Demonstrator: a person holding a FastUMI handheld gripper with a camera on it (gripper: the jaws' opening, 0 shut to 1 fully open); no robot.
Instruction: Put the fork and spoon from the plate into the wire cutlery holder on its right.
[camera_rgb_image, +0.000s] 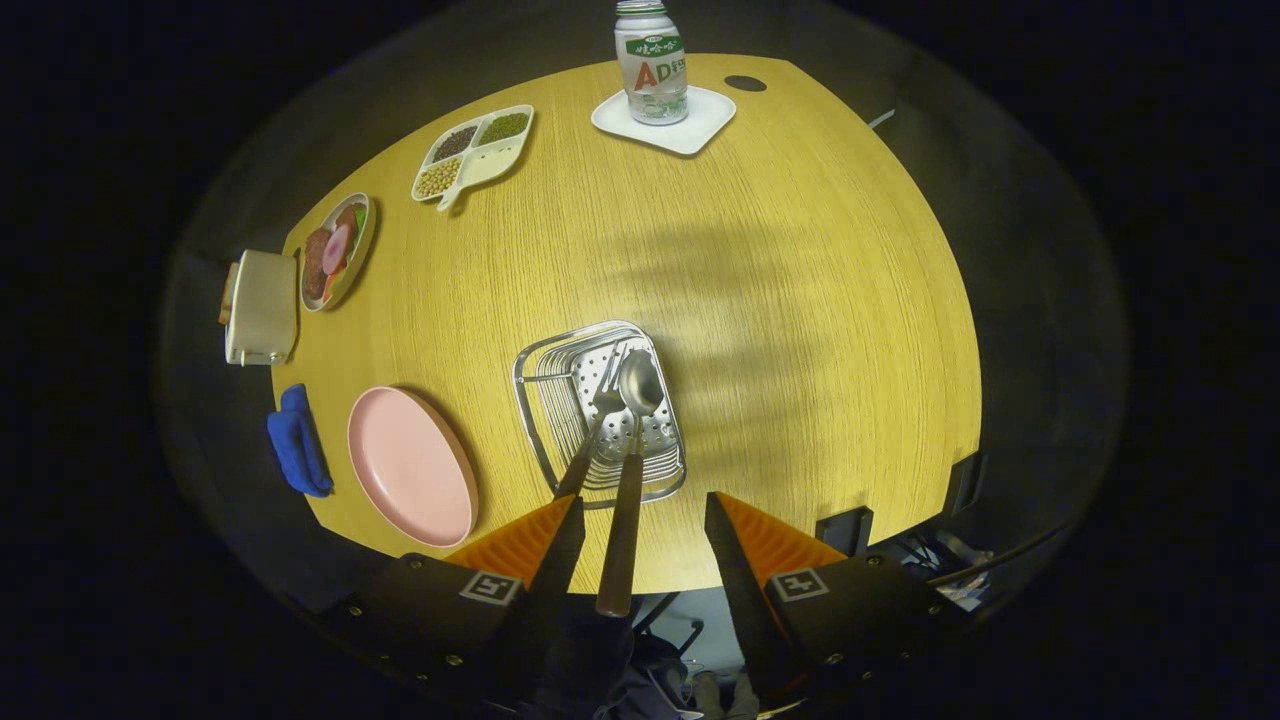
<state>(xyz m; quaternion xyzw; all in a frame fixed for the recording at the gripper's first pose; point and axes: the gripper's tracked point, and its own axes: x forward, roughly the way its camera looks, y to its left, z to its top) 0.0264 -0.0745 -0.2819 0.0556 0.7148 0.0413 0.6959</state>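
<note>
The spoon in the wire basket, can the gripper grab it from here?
Probably yes. The spoon leans in the wire cutlery holder beside the fork, its handle reaching back between the open gripper fingers, with nothing blocking it.

The round table (760, 300) is brightly lit from above, warm yellow, while everything around it drops into near black. A soft, broad shadow lies across the table just beyond the wire holder (598, 412), whose metal gives small glints. Focus is sharp at the table's middle. Fisheye bending curves the table's rim, and things at its far side look squeezed. The gripper (640, 530), fingers apart, sits dim and slightly soft.
</note>
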